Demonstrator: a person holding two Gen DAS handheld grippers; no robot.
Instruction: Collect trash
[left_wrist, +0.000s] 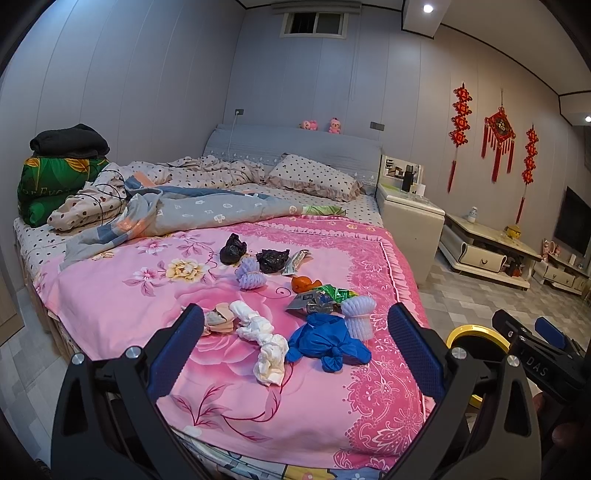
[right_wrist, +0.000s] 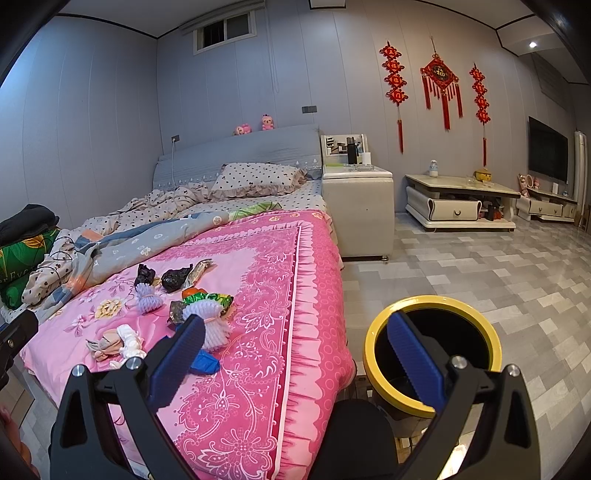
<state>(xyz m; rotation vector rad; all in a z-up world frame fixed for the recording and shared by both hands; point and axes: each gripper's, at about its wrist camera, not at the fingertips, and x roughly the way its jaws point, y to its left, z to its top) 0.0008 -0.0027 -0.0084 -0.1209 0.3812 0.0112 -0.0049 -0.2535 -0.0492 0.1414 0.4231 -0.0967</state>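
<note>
Both tongs hang over the near end of the bed, spread wide and holding nothing; the left tongs (left_wrist: 295, 354) look down on the pink bedspread (left_wrist: 110, 306), and the right tongs (right_wrist: 295, 354) straddle the bed's edge and the bin.

Taken left to right from the left tongs: just inside their left finger lies a small beige wad (left_wrist: 218, 320); beside it, between the fingers, a knotted white rag (left_wrist: 262, 343); then a crumpled blue bag (left_wrist: 325, 341), the nearest piece and about centred in the opening; behind that a white foam net (left_wrist: 357, 314) and a silver-and-green wrapper (left_wrist: 319, 298). Farther ahead sit an orange scrap (left_wrist: 303, 283), a lilac foam net (left_wrist: 249, 273), two black bags (left_wrist: 254, 255) and a flat packet (left_wrist: 295, 261).

To the right of the bed, on the floor, stands the yellow-rimmed bin (right_wrist: 373, 354); the right tongs' right finger overlaps its mouth in the right wrist view; what shows of its inside is dark, so I cannot tell whether anything is in it.

By my reading the collecting has barely begun: every piece seen lies on the bed; the blue bag looks the likeliest first pick.
</note>
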